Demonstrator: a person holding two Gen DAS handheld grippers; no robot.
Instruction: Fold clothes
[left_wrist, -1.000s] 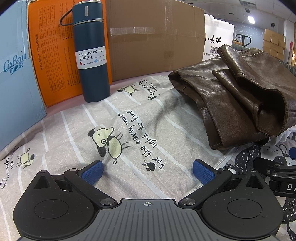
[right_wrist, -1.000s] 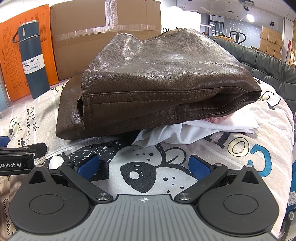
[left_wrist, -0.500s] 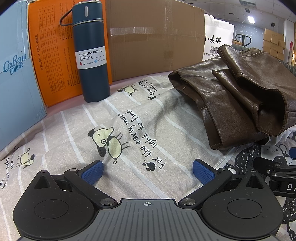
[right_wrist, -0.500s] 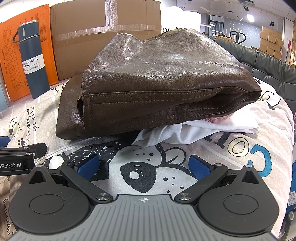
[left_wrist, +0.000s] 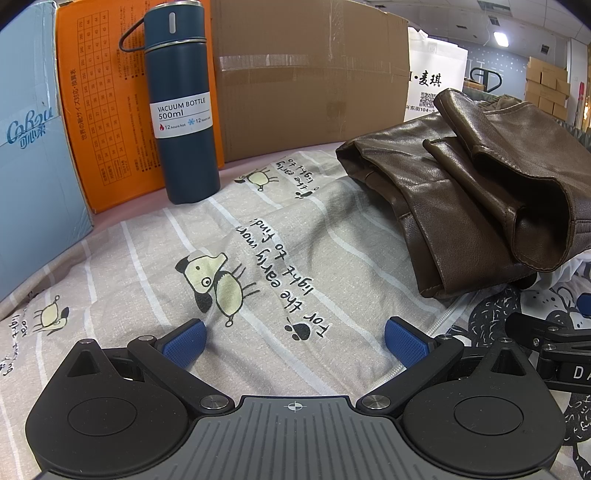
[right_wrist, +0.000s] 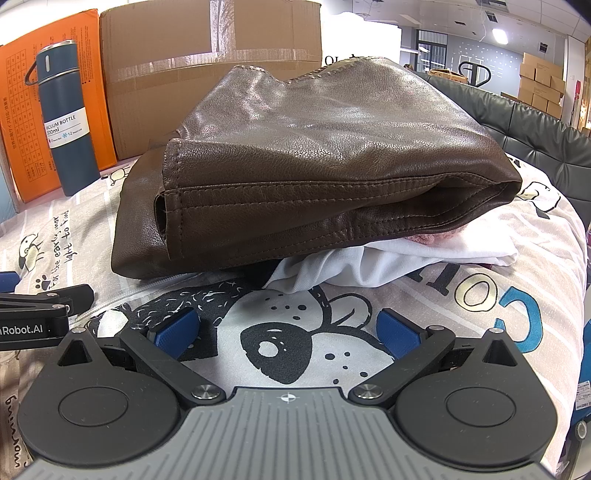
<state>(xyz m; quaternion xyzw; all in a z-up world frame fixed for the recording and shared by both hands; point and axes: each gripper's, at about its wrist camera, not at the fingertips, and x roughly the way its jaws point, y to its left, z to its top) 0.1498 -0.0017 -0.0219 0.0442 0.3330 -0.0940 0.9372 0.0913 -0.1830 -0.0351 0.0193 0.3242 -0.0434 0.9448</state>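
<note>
Left hand-held gripper (left_wrist: 293, 341) jaws wide, empty, low over grey dog-print sheet (left_wrist: 258, 258) | right hand-held gripper (right_wrist: 286, 330) likewise spread, empty | folded brown leather jacket (right_wrist: 314, 177) upper centre, atop white garment (right_wrist: 388, 258): likely stacked finished.

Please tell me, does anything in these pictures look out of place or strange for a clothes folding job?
Yes: a blue vacuum bottle stands upright on the printed bedsheet, beside the boxes, which is no clothing. The brown leather garment lies bunched on top of white cloth. Nothing looks spilled or damaged.
</note>
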